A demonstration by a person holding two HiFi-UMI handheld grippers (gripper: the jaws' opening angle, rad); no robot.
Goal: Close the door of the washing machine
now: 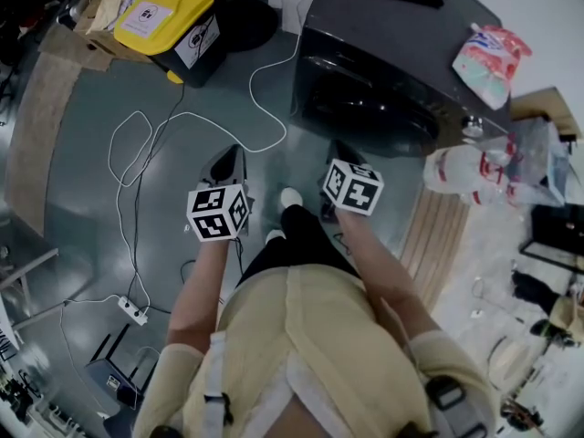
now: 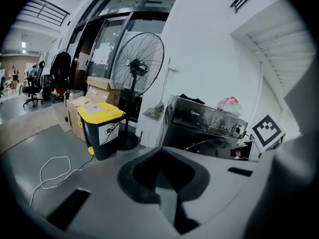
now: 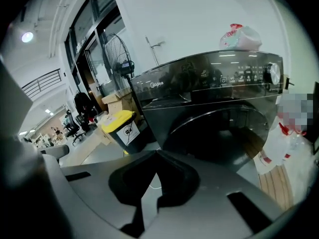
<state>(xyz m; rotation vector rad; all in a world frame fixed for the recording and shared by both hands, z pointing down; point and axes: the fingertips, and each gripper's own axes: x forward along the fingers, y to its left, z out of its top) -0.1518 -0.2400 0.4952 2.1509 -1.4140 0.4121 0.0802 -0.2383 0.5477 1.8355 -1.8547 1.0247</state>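
A black front-loading washing machine (image 1: 383, 53) stands ahead of me; it also shows in the left gripper view (image 2: 199, 128) and fills the right gripper view (image 3: 209, 93). Its round dark door (image 3: 219, 133) lies flat against the front, seen from above as a dark bulge (image 1: 365, 108). My left gripper (image 1: 228, 158) hangs over the grey floor, left of the machine, jaws together and empty (image 2: 160, 151). My right gripper (image 1: 345, 151) points at the door from a short way off without touching it, jaws shut on nothing (image 3: 157, 153).
A yellow-lidded bin (image 1: 173, 16) and a standing fan's base (image 1: 246, 16) sit left of the machine. A white cable (image 1: 146, 144) loops across the floor to a power strip (image 1: 134, 310). A detergent bag (image 1: 488, 62) lies on the machine; plastic jugs (image 1: 465, 172) stand at its right.
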